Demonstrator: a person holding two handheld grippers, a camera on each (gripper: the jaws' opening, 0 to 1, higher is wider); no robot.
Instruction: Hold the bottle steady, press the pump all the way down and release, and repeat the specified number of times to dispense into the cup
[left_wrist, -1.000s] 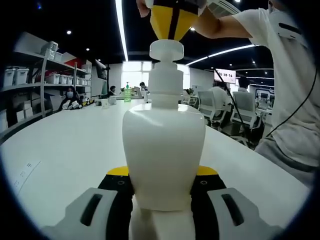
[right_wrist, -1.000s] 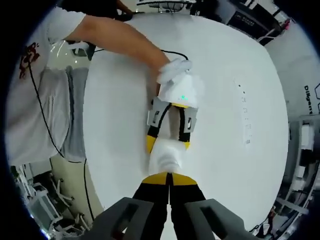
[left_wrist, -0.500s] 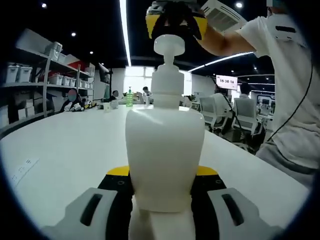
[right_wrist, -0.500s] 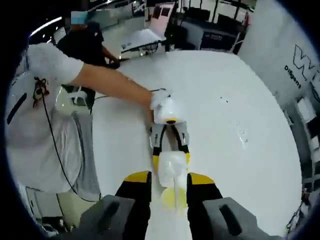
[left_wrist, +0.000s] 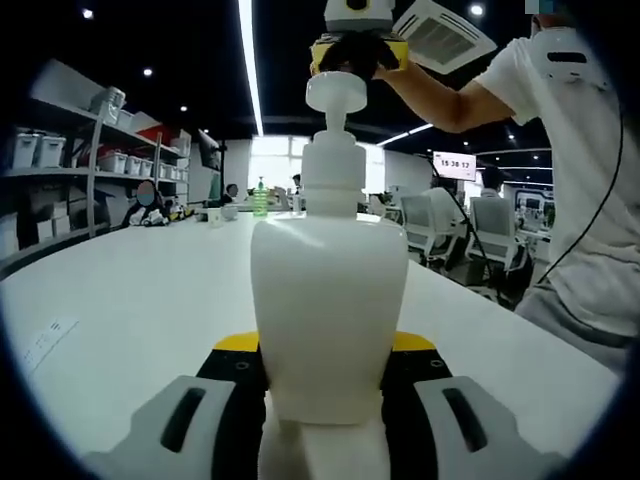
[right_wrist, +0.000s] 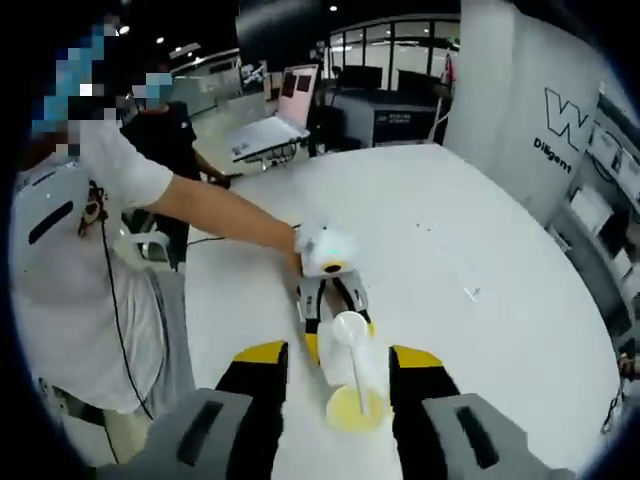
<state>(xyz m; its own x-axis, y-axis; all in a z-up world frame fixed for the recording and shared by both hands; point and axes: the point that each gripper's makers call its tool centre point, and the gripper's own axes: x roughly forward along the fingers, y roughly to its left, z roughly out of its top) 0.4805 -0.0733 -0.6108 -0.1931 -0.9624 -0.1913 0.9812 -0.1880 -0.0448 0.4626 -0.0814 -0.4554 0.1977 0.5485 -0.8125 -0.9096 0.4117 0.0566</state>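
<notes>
A white pump bottle (left_wrist: 328, 300) stands on the white table (left_wrist: 130, 290), with my left gripper (left_wrist: 325, 350) shut on its lower body. Its pump head (left_wrist: 337, 92) is up on a raised neck. Just above the head hangs my right gripper (left_wrist: 355, 50), apart from it. In the right gripper view, which looks down, my right gripper (right_wrist: 337, 355) is open, its yellow-tipped jaws either side of the pump head (right_wrist: 350, 325). A small round cup (right_wrist: 355, 408) with yellow inside sits beside the bottle's base. Beyond the bottle, a gloved hand holds the left gripper (right_wrist: 335, 290).
The person (right_wrist: 90, 230) in a white shirt stands at the table's edge, one arm stretched over it. Shelves with bins (left_wrist: 70, 160) line the left wall. Office chairs (left_wrist: 470, 225) and other people sit far behind. A laptop (right_wrist: 265, 130) lies on a far desk.
My right gripper, shut and pressing on the pump head a second ago, has lifted off and opened. The pump head has sprung up. The left gripper still holds the bottle.
</notes>
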